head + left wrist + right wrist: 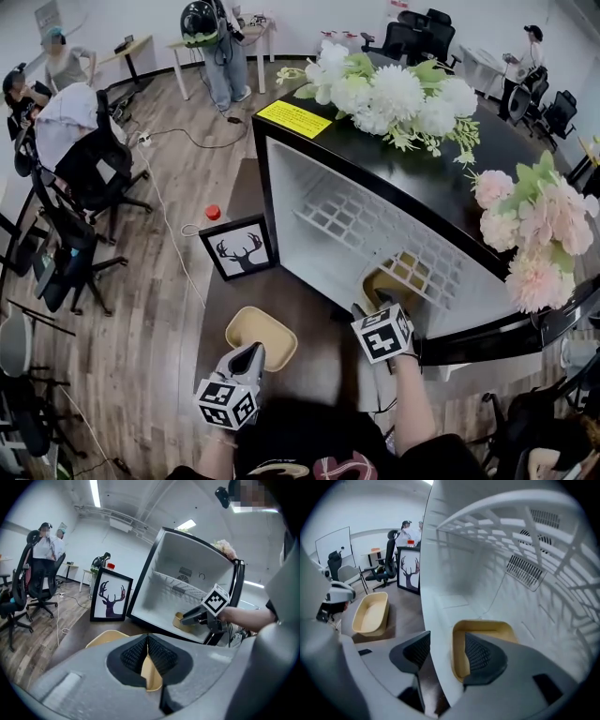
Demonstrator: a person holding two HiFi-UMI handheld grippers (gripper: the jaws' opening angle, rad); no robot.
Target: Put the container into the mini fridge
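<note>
The white mini fridge (pixel 319 187) stands open on the dark table. One tan container (pixel 389 279) sits on its floor near the front edge. My right gripper (pixel 370 305) hangs over that container's near rim with its jaws open. In the right gripper view one pad (pixel 477 653) is inside the container (pixel 487 627) and the other pad (pixel 417 651) is outside the fridge's edge, neither pressing. A second tan container (pixel 267 333) rests on the table in front of the fridge. My left gripper (pixel 251 349) is shut on its near rim (pixel 151 672).
A framed deer picture (pixel 239 248) leans left of the fridge, with a red-capped thing (pixel 213 212) behind it. White flowers (pixel 394 94) and pink flowers (pixel 534 225) lie on the fridge's black top. A wire shelf (pixel 356 220) spans the fridge. Office chairs (pixel 84 178) and people stand beyond the table.
</note>
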